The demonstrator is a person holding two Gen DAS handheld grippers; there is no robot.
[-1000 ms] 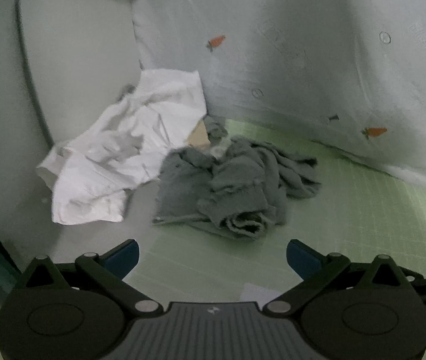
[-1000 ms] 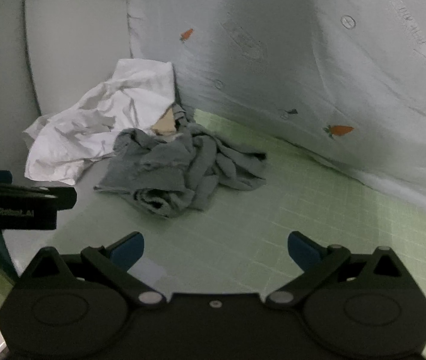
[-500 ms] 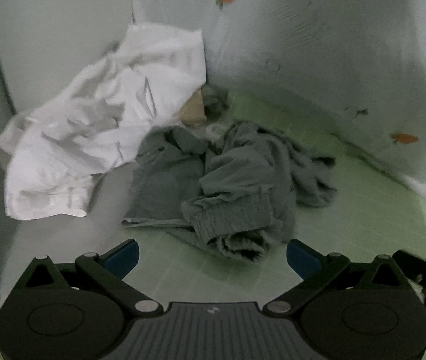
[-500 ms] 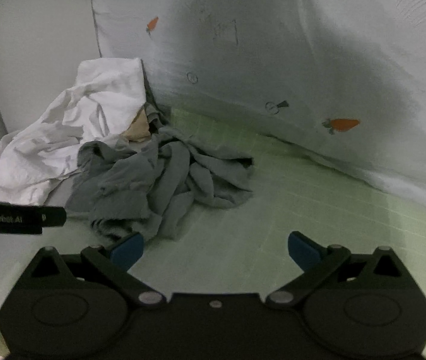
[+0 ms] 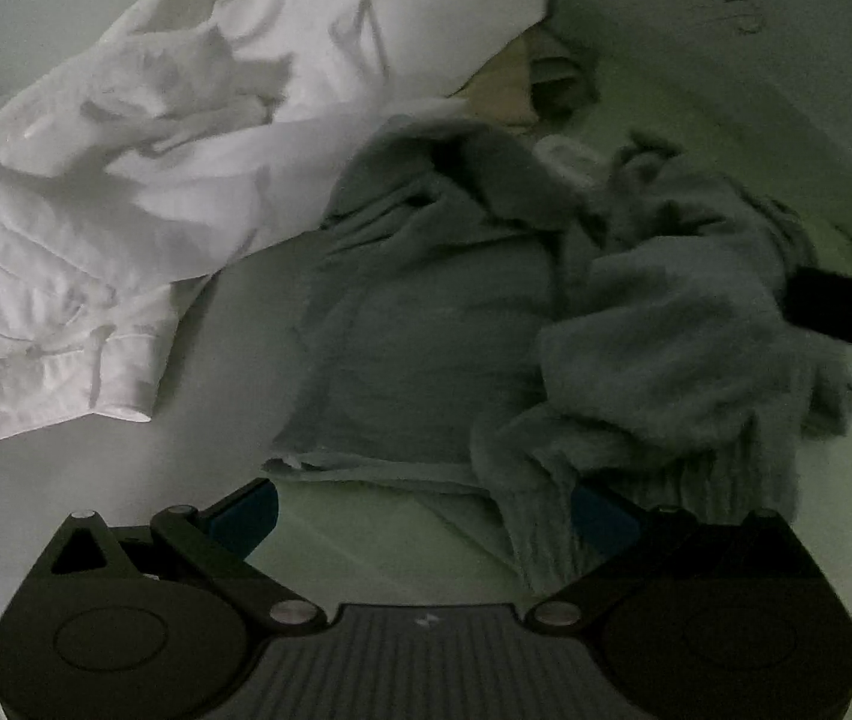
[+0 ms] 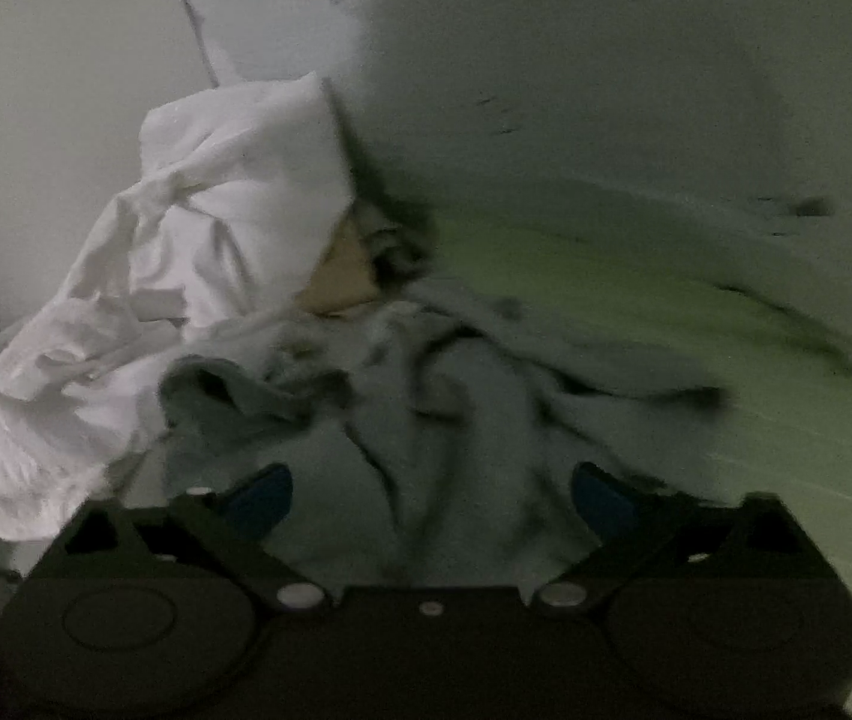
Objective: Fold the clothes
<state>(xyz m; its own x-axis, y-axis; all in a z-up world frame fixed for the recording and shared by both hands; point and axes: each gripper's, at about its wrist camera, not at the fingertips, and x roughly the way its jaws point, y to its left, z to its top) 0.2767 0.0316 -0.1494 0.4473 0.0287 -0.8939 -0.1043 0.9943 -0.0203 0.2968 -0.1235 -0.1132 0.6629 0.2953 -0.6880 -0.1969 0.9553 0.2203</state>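
A crumpled grey garment (image 5: pixel 456 324) lies on the green checked sheet (image 5: pixel 378 534), also in the right wrist view (image 6: pixel 426 420). A crumpled white shirt (image 5: pixel 156 150) lies to its left, also in the right wrist view (image 6: pixel 186 276). My left gripper (image 5: pixel 423 519) is open at the grey garment's near hem; a ribbed cuff (image 5: pixel 552 534) lies by its right finger. My right gripper (image 6: pixel 432 498) is open, its fingers either side of grey folds. The right gripper's body (image 5: pixel 846 318) shows at the right edge of the left wrist view.
A tan piece of cloth (image 6: pixel 336 288) peeks out between the white shirt and the grey garment. A pale carrot-print bedsheet wall (image 6: pixel 606 90) rises behind the pile. The green sheet (image 6: pixel 786 420) stretches to the right.
Both grippers have moved forward and down onto the grey garment, which now fills the views. Both stay open. The clothes have not moved.
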